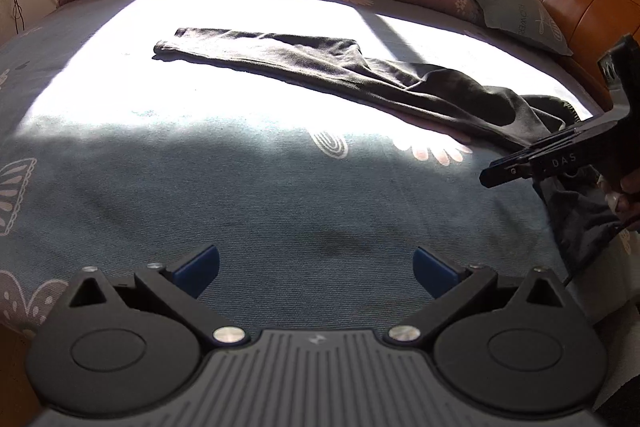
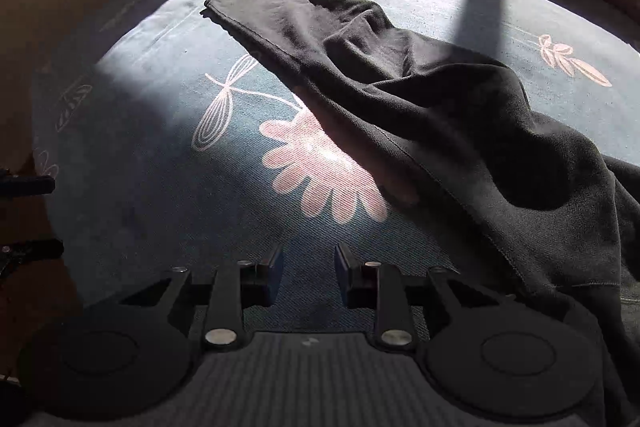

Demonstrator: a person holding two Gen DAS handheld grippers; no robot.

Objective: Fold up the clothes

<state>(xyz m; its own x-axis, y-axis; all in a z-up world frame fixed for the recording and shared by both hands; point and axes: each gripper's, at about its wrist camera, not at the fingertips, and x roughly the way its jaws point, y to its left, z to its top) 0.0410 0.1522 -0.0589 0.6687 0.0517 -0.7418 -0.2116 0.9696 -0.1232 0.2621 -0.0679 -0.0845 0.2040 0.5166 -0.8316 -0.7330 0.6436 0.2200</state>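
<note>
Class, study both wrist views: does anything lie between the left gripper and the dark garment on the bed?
Nothing visible does. Only bare blue bedspread separates the open left gripper from the dark garment.

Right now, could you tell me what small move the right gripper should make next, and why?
Probably shift the right gripper toward the trousers and close on their near edge. Its jaws are open with only bedsheet between them, and the trousers lie rumpled beside it, half folded. The left gripper is open too, holding nothing.
</note>
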